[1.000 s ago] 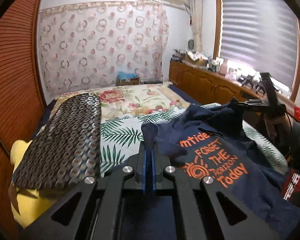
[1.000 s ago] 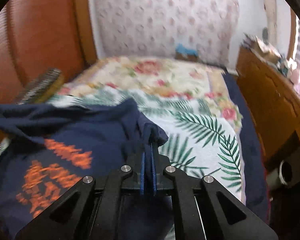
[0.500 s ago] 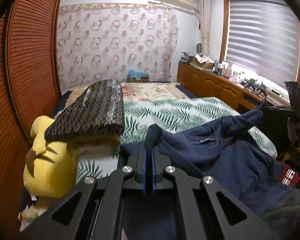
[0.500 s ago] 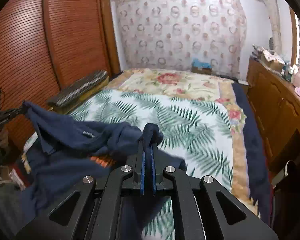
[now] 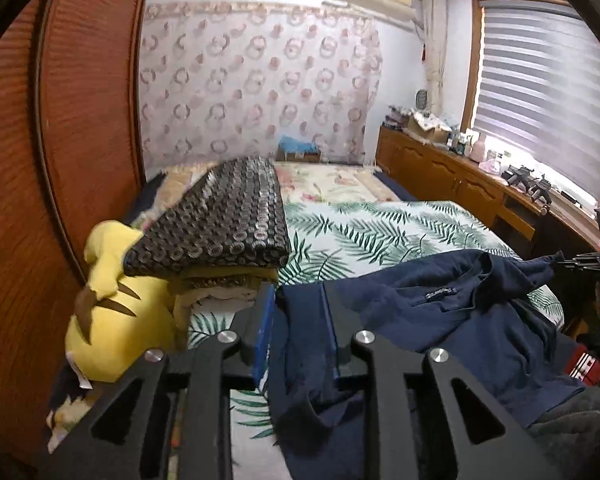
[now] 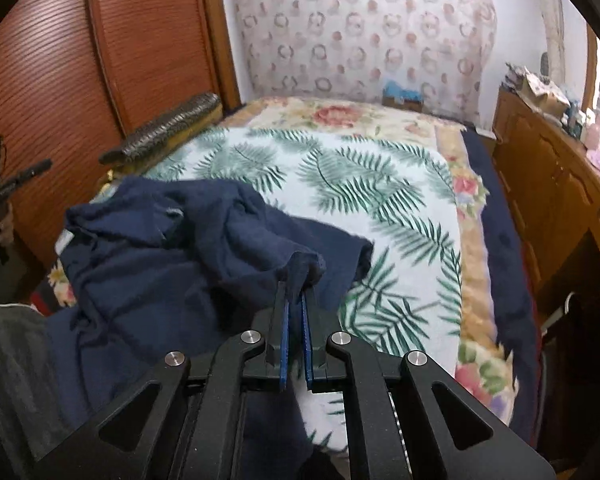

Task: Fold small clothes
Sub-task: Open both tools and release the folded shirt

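Since a second ago the navy T-shirt, then lifted with its orange print showing, has come down onto the bed print-side hidden, and the left tongs are now opening with a fold of cloth loose between the parted pads. Bed: palm-leaf cover, flat and soft, bearing the shirt across its near edge. T-shirt: limp knit, rumpled, long axis running side to side between the two tongs, collar label uppermost; it lies directly ahead of and below both. Right tongs: closed on a bunched edge of the shirt, so the right hand alone holds cloth and is the one placed to draw the next fold. Beside the left tongs: a folded ring-patterned blanket on a yellow plush toy
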The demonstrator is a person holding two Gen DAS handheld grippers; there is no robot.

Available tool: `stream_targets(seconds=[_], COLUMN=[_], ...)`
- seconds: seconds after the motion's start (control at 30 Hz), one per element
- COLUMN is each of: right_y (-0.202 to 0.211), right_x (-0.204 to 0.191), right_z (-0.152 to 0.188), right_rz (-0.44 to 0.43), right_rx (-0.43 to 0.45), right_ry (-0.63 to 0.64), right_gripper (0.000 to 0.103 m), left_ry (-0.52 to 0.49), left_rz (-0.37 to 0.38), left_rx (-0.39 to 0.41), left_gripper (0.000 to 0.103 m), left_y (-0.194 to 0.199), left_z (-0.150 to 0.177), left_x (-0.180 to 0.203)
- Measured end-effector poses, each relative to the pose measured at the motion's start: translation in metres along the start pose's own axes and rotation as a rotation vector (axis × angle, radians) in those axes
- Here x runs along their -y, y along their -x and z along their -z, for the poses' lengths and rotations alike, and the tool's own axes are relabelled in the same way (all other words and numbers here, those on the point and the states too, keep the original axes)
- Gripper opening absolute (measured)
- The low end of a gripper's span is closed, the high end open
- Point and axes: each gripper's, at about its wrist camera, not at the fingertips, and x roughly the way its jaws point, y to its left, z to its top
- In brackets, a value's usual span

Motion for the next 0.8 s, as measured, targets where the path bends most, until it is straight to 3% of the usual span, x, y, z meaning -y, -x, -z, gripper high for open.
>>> stream_targets(seconds=[0.13,0.23,0.37,0.57,0.8], right_y=[-0.006,-0.007,-0.007,-0.033,-0.090], right_x=[0.005,0.009,0.015,0.025,0.036], right_z=[-0.001,-0.009,-0.023,-0.038,-0.035], right_rz=[0.032,0.071,0.106,0.156,0.135], right_rx=[0.011,0.038,0.074,0.084,-0.003], right_ry=[-0.013,-0.011,0.005,0.024,-0.022], right_gripper=[0.008,0.018,0.048,0.056,0.059], left_ry=[-0.001,-0.005,0.019,0.030,0.009], left_rz=[0.020,0.012,0.006,0.023,0.017], left_rx=[-0.069,-0.117,-0.183,-0.279,-0.348], left_gripper=[0.021,0.021,0.021,0.021,0.021], left_y=[-0.039,-0.070,-0.105,-0.143,-0.164], left_z=[-0.002,-0.003,-0.005,0.003,0.016], left_x=[0.002,0.002,-0.004,-0.008,-0.006])
